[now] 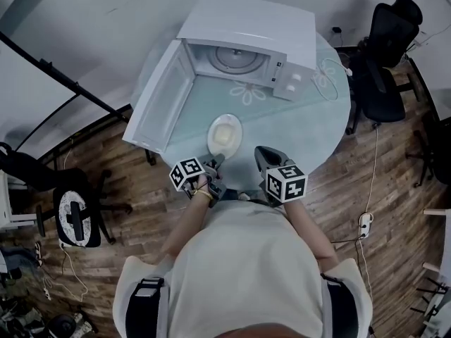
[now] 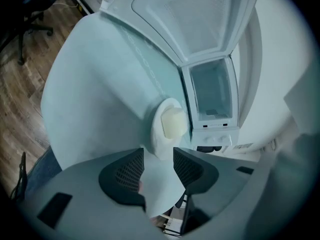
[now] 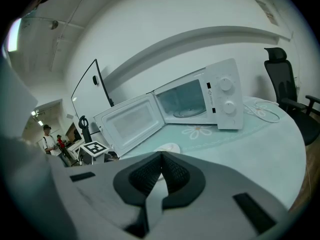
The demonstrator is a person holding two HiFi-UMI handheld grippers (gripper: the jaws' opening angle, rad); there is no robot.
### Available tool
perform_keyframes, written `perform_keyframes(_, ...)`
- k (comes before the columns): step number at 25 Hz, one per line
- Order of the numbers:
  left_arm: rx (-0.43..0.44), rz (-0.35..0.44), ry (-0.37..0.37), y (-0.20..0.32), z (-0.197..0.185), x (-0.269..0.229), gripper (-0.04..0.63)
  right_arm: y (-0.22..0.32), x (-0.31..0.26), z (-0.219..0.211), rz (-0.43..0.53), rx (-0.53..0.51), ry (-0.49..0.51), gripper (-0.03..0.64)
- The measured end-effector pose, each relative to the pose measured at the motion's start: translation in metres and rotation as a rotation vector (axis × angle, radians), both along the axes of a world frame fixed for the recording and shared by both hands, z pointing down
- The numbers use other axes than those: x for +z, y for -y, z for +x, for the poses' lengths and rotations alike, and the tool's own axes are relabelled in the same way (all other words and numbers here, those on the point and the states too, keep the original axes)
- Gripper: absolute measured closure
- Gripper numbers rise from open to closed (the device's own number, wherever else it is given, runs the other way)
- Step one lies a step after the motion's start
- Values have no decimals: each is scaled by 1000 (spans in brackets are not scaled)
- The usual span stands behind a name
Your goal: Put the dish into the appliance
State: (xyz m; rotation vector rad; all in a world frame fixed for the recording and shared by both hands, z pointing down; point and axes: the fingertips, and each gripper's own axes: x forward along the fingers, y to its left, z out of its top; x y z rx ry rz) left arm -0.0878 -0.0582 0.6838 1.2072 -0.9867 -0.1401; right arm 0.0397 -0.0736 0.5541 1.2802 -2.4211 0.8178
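Observation:
A white dish (image 1: 225,134) with a pale yellow lump of food sits on the round glass table (image 1: 303,129), in front of the white microwave (image 1: 246,27). The microwave's door (image 1: 163,97) is swung wide open to the left, and the turntable shows inside. My left gripper (image 1: 215,162) is at the dish's near rim. In the left gripper view its jaws (image 2: 159,154) stand open with the dish (image 2: 167,126) just at their tips, not pressed. My right gripper (image 1: 262,153) hovers to the dish's right, shut (image 3: 161,156) on nothing, facing the microwave (image 3: 200,96).
A white cable loop (image 1: 325,76) lies on the table right of the microwave. Black office chairs (image 1: 384,55) stand at the right and another chair (image 1: 74,213) stands at the left on the wood floor. A power strip (image 1: 364,224) lies on the floor.

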Motion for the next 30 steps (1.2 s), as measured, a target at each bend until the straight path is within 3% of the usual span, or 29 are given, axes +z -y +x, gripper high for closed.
perform_keyframes(11, -29, -46, -43, 18, 0, 5, 428, 15, 4, 0, -13, 7, -15, 611)
perform_keyframes(12, -25, -57, -35, 16, -1, 8, 443, 16, 5, 0, -13, 8, -15, 611)
perform_keyframes(14, -24, -77, -17, 14, -4, 11, 546, 18, 5, -1, -15, 7, -17, 611)
perform_keyframes(15, -26, -77, -13, 13, -6, 12, 548, 19, 6, -2, -15, 5, -18, 611)
perform_keyframes(22, -41, 59, -64, 24, -13, -17, 571, 22, 9, -5, -24, 0, -19, 611)
perform_keyframes(30, -74, 125, -139, 33, -16, -32, 571, 24, 11, -8, -28, -7, -25, 611)
